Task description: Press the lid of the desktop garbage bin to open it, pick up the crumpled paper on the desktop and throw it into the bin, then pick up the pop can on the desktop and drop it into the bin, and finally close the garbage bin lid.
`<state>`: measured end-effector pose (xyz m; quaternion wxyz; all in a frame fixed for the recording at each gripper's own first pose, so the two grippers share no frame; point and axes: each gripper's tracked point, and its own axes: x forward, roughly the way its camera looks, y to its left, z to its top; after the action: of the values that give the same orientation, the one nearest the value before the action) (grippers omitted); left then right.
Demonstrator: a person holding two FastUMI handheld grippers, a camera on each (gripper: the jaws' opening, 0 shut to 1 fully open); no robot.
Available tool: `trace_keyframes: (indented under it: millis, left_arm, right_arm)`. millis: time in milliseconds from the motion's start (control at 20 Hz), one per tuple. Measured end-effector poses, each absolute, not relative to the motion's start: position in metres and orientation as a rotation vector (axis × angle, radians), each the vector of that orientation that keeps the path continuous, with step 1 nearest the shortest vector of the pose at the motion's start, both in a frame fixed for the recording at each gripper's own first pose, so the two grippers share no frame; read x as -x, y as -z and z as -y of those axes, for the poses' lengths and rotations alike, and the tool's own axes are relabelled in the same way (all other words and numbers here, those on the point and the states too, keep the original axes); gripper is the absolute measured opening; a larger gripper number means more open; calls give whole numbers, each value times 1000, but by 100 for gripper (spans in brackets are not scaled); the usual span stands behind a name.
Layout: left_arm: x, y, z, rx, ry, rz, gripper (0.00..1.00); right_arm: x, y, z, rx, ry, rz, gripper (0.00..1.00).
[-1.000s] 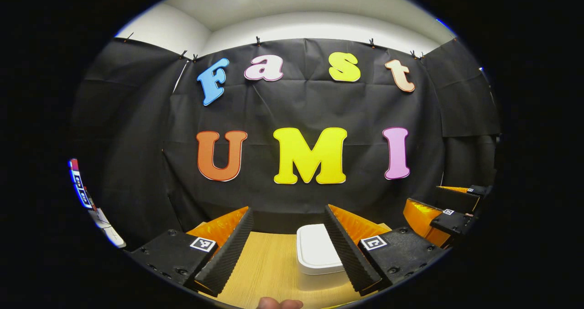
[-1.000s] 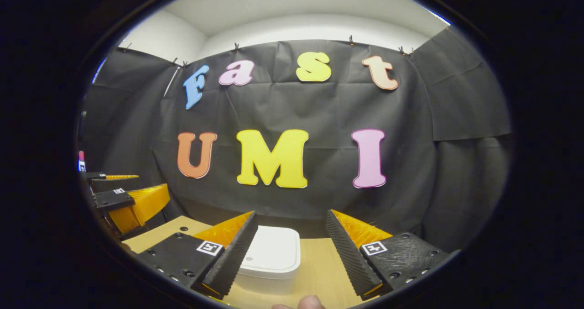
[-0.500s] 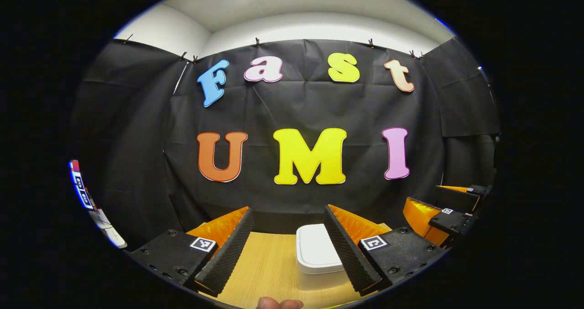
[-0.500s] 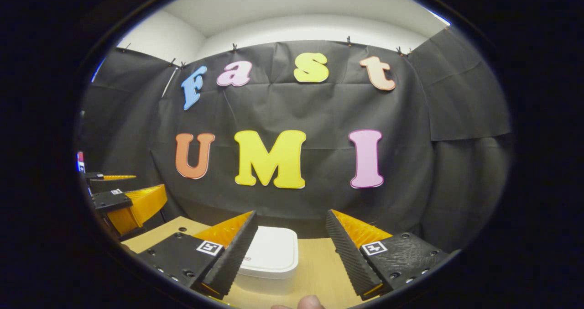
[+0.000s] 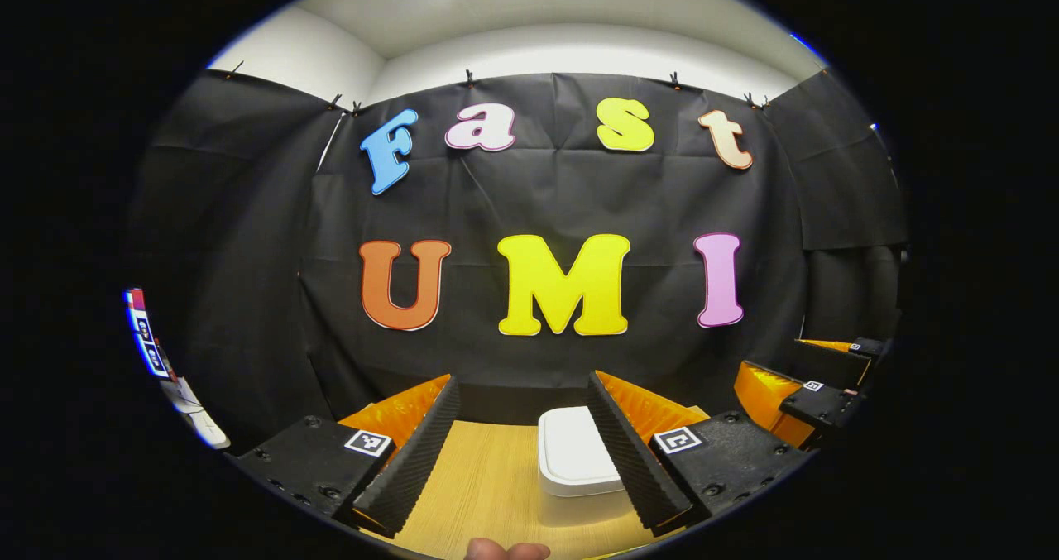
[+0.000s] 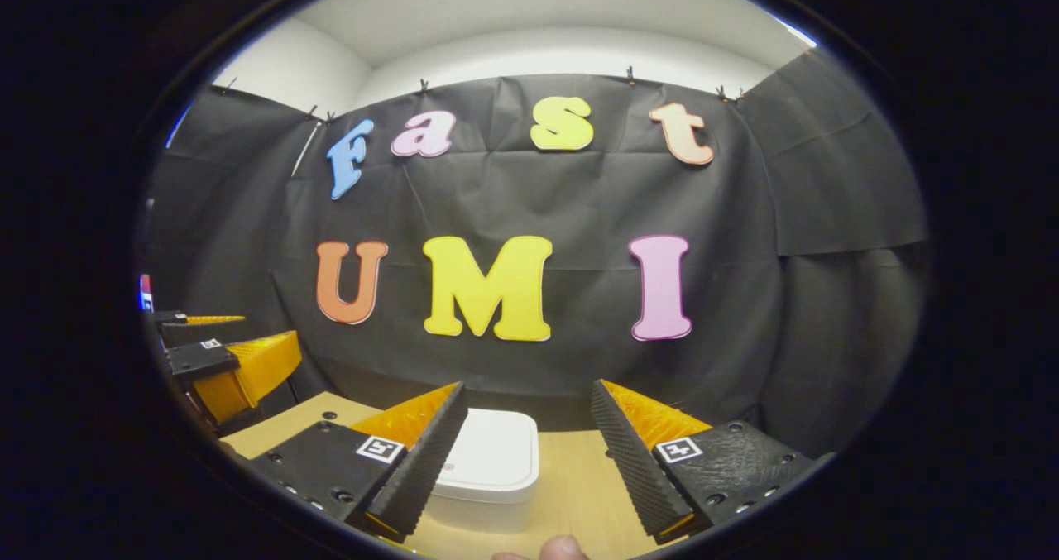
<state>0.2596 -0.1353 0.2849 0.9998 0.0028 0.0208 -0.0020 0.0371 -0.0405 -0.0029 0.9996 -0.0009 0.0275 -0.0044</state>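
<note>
Even overhead light, sharp focus, strong fisheye bending (worst at edges)

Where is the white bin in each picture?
Left gripper view: the white bin sits low, right of centre, against the left gripper's right finger.
Right gripper view: the bin sits low, left of centre, beside the right gripper's left finger.
Shared landmark: the wooden desktop under it.

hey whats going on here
A person holds a hand-held gripper in each hand above a light wooden desktop. The left hand-held gripper and the right hand-held gripper are both open and empty. Ahead of them sits a small white plastic garbage bin, lid closed. Neither touches it.
</note>
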Motion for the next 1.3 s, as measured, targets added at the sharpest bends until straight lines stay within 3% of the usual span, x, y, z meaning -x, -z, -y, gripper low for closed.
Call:
trace_keyframes:
  millis: [1300]
  left_arm:
    - [-260, -286, 133, -11, -9, -36, 99]
  right_arm:
    - [-41, -1, 36, -10, 21, -37, 94]
